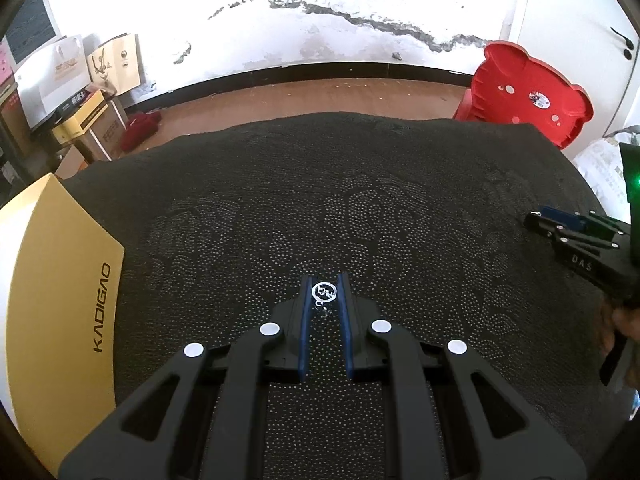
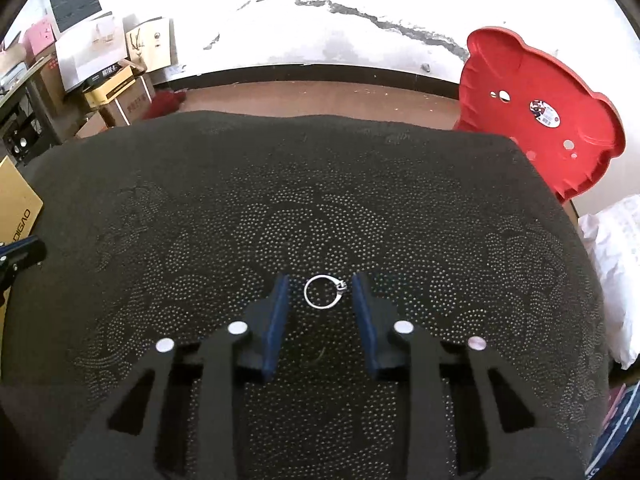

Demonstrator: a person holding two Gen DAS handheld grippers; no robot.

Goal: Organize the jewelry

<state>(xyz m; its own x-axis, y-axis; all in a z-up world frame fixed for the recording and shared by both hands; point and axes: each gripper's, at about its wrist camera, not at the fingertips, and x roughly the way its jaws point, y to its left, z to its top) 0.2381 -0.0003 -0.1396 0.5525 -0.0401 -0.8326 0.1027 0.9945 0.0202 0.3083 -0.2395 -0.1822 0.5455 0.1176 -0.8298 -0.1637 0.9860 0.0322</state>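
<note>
A small silver hoop with a charm inside it [image 1: 322,291] sits between the blue pads of my left gripper [image 1: 324,280], which is shut on it just over the black dotted cloth [image 1: 280,208]. In the right wrist view a silver ring with a small stone [image 2: 341,286] lies flat on the cloth [image 2: 320,200]. My right gripper [image 2: 320,280] straddles the ring, open, with a gap between pad and ring on each side. The right gripper also shows at the right edge of the left wrist view [image 1: 538,220].
A gold box lettered KADIGAO [image 1: 60,300] lies on the table's left side [image 2: 16,200]. A red plastic stool [image 2: 536,112] leans behind the far right corner. Cardboard boxes and bags [image 1: 80,92] are stacked on the floor at the far left. A white bag [image 2: 616,264] lies at the right.
</note>
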